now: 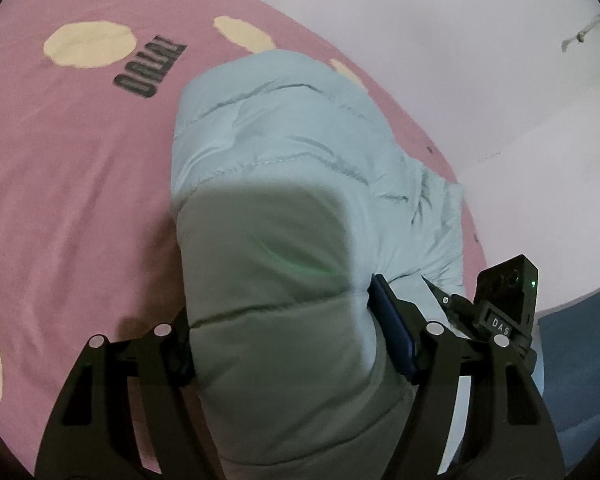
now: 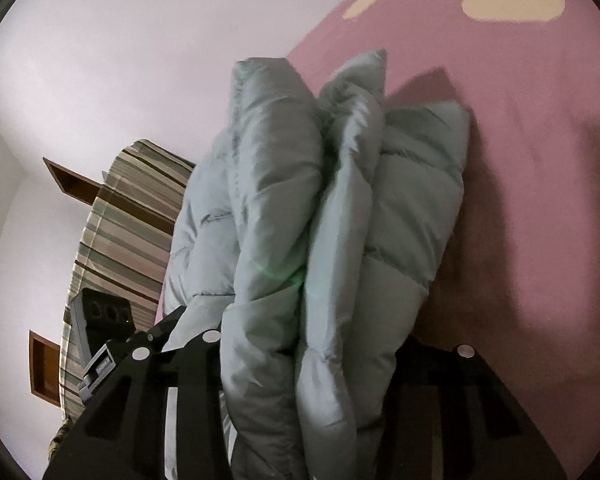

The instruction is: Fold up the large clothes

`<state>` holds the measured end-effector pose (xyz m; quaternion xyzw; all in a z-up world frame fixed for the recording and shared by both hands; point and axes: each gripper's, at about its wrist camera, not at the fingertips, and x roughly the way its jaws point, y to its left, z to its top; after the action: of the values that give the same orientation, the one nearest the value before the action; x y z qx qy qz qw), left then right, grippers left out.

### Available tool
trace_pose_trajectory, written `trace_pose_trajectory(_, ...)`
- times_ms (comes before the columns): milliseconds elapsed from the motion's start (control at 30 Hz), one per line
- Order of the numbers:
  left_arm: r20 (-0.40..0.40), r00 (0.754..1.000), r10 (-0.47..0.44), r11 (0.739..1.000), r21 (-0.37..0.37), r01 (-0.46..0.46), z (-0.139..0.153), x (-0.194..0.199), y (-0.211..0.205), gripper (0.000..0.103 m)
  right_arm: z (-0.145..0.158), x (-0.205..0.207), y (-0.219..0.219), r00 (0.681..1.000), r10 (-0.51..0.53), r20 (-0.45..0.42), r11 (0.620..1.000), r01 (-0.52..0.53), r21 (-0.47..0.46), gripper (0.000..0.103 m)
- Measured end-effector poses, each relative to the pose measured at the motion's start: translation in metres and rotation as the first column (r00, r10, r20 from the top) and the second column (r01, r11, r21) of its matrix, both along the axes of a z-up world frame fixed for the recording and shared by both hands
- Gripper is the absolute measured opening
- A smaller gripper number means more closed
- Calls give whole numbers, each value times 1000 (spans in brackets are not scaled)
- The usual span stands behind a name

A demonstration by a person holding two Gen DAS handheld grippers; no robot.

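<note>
A pale blue-grey puffer jacket (image 1: 280,140) lies bunched on a pink bedsheet (image 1: 60,184). My left gripper (image 1: 284,332) is shut on a thick padded fold of it, and the blue pad (image 1: 392,328) presses into the fabric on the right side. In the right wrist view the jacket (image 2: 272,168) stands in several stacked layers on the sheet (image 2: 532,128). My right gripper (image 2: 312,352) is shut on those layers; its right finger is lost in shadow. The two grippers are close together at the same end of the jacket.
The pink sheet carries cream spots (image 1: 88,44) and black lettering (image 1: 148,68). A pale wall (image 1: 460,40) runs along the bed's far edge. A striped cover (image 2: 120,220) and brown wall recesses (image 2: 68,180) lie beyond the jacket. Blue fabric (image 1: 572,352) shows low on the right.
</note>
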<state>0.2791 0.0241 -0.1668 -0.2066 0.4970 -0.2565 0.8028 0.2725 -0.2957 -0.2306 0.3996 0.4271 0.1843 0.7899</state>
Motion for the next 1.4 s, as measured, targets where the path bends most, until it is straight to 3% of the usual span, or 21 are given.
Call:
trace_pose_trajectory(267,-2,1000,1,1000,9,-1,-5,-7,5,72,-6,-2,-5,1000,-8,-11,1000,8,3,41)
trace_pose_trajectory(533,5,1000,13,1000,25,-13,1,-2,-1,72,10,3,20,999,-43,-13,999,43,-19,52)
trace_pose_trajectory(733,13,999,32,998,46,-33,12,-11,2,72,18,-9,9,996,-90,-15,995,89,-45,61)
trace_pose_trajectory(1000,118,990,74,993,85,-84,43,-32,8,72,35,-18,-9,985,-173,-9,983,172,-63,61)
trace_pose_trajectory(1167,182,981,62,985,148,-90,56,-46,2,74,53,-29,-2,982,-188,13,975,189,-115,61)
trace_pose_trajectory(1400,197,979,45,969,230,-91,56,-66,-13,74,59,-47,7,978,-209,4,937,202,-284,61)
